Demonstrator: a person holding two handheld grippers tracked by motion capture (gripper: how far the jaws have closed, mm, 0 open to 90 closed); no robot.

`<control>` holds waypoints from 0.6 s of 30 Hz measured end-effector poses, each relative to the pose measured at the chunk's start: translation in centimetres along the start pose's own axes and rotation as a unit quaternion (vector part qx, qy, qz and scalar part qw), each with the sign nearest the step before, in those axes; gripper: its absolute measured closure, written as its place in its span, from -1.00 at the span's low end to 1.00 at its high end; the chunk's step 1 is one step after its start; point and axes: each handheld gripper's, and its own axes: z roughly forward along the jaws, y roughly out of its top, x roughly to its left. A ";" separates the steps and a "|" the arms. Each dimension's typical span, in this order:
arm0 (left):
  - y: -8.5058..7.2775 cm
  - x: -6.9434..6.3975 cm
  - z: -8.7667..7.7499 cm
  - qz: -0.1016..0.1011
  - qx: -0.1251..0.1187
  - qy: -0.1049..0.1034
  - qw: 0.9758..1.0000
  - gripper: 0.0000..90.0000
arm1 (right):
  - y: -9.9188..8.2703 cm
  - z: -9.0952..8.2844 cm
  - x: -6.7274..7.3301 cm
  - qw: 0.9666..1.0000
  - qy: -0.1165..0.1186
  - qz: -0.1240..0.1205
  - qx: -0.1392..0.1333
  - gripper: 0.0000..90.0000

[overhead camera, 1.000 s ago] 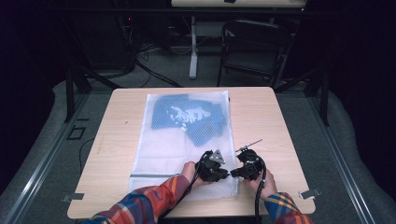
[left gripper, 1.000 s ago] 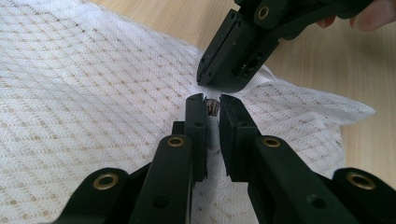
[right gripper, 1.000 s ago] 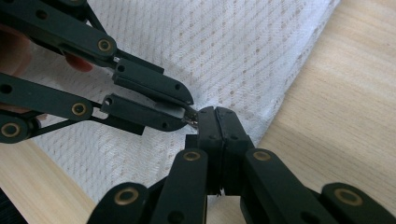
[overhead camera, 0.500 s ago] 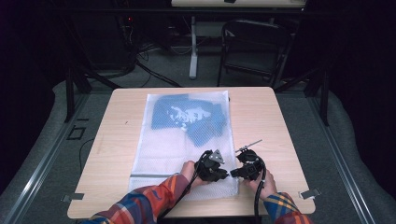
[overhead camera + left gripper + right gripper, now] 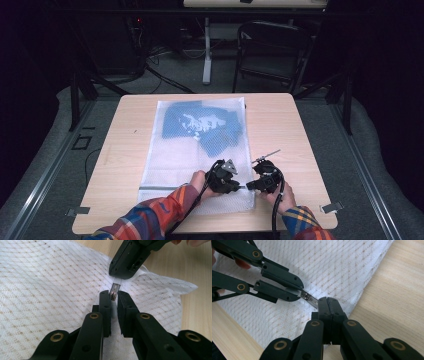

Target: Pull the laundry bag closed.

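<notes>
The left gripper point(image 5: 113, 296) has its jaws nearly together, clamped on a small metal zipper pull point(image 5: 114, 291) that sticks out from between the tips. Straight ahead of it, almost touching the pull's far end, the right gripper point(image 5: 327, 300) has its jaws pressed fully together on the edge of the white mesh laundry bag point(image 5: 197, 145) where the zipper ends. In the right gripper view the pull point(image 5: 309, 298) runs as a short silver bar from the left gripper's tips point(image 5: 297, 291) to the right gripper's own.

Under both grippers lies the bag's white, open-weave mesh, flat on the table. In the high view the two grippers, left point(image 5: 235, 186) and right point(image 5: 250, 185), meet tip to tip at the bag's near right corner, each held by a hand in a plaid sleeve point(image 5: 150, 217). Away from the grippers, at the bag's far end, a blue garment point(image 5: 200, 125) shows through the mesh.

The bag rests on a light wooden table point(image 5: 310, 150) with rounded corners; bare wood lies just to the right of the right gripper and along the near edge. Beyond the table the room is dark: a grey floor mat point(image 5: 60, 135) surrounds it, cables point(image 5: 165, 80) trail across the floor on the far side, and a black chair point(image 5: 272, 55) stands beside a white table leg point(image 5: 207, 50).
</notes>
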 end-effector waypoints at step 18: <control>-0.2 0.4 0.0 -0.018 -0.006 -0.006 1.000 0.82 | 0.4 -1.6 0.3 0.999 0.021 0.001 -0.029 0.79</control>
